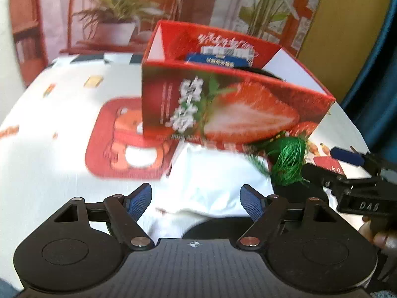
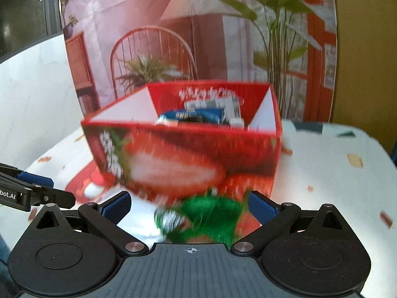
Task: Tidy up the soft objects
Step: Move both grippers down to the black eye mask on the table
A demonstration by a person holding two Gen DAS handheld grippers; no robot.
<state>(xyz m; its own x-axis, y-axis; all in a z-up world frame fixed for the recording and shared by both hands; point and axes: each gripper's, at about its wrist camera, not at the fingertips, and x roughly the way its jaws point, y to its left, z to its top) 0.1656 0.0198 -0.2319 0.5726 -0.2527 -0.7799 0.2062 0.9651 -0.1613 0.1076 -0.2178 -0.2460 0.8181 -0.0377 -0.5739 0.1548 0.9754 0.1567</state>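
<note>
The open box (image 1: 233, 104) stands on the table (image 1: 49, 161). Packets (image 2: 198, 116) lie inside it. A tassel bundle (image 1: 287, 159) lies on the table just before the box's front wall, near its right corner.

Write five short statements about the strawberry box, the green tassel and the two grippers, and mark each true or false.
1. The red cardboard box printed with a strawberry is open at the top. True.
2. The box is empty. False: a blue packet lies inside it.
3. The green thread tassel lies on the cloth outside the box, by its front wall. True.
4. The right gripper is clamped on the tassel. False: its jaws stand wide apart, pads clear of it.
5. The left gripper holds white fabric. False: its jaws are open above the fabric.
</note>
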